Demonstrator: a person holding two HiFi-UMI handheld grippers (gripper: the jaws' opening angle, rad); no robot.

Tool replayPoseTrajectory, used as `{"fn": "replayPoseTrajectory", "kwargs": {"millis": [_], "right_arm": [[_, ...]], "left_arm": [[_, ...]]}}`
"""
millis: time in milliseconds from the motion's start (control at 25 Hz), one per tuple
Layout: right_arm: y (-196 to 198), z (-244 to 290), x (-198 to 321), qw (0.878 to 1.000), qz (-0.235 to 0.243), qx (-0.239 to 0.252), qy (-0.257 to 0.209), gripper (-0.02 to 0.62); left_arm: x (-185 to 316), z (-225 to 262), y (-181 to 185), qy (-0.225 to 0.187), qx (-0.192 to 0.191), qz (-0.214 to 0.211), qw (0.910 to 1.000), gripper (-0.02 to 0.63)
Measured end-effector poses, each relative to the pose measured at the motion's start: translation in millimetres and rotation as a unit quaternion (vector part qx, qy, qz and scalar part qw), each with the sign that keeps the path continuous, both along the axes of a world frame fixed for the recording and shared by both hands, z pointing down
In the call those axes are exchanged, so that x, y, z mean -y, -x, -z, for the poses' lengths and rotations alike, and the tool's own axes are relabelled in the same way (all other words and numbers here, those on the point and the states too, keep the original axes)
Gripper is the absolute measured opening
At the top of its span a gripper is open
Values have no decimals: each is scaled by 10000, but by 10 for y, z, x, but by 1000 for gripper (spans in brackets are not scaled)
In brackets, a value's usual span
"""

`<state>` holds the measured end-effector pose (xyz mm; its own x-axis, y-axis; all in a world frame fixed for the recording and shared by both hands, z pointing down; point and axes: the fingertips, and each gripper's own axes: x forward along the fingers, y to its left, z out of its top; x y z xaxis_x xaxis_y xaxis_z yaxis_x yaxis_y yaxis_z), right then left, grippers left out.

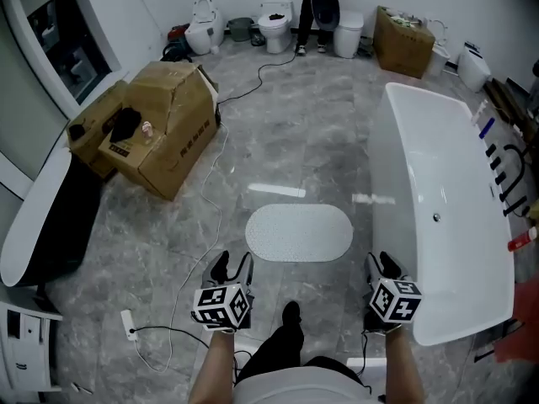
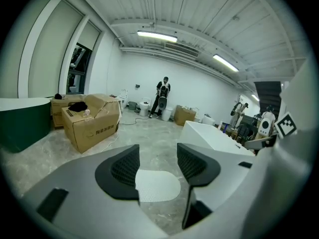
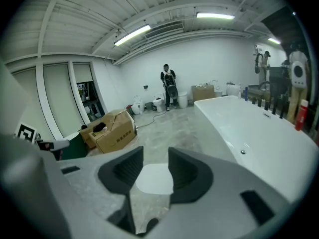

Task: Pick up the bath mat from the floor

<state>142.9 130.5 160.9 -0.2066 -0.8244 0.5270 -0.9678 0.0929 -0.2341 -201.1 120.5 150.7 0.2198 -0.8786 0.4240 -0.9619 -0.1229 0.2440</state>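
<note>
A white oval bath mat [image 1: 299,232] lies flat on the grey marble floor, just ahead of both grippers. My left gripper [image 1: 232,269] is held above the floor near the mat's left end, jaws open and empty; the mat [image 2: 157,185] shows between and beyond them. My right gripper [image 1: 381,265] hovers off the mat's right end beside the bathtub, jaws open with nothing between them; the mat [image 3: 154,178] lies past them on the floor.
A white bathtub [image 1: 446,217] stands right of the mat. Cardboard boxes [image 1: 164,124] sit to the left, with a white cable [image 1: 215,217] trailing across the floor. A dark tub [image 1: 42,217] is at far left. A person [image 1: 318,11], toilets and a box stand by the far wall.
</note>
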Motion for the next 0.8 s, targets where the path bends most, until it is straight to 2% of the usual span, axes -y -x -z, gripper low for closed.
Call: {"fn": "replayPoseTrajectory", "kwargs": {"millis": [160,400,600,800], "right_arm": [[63,-9,341,9999,-46,-102,26,143],[83,-192,606,9992,-126,-208,318,143],[1,-423,901,9983,-136,-268,493,143],[-153,-758,1281,9975,-221,-248,622,143]], "left_arm": [[427,-44,173,0,-59,78,10000,232],[831,-135,322,43,-151,142,9998,231],[1074,-353,314,165,-169,211,9995,230],[1329,-713,263,358,-33,250,9990,232]]}}
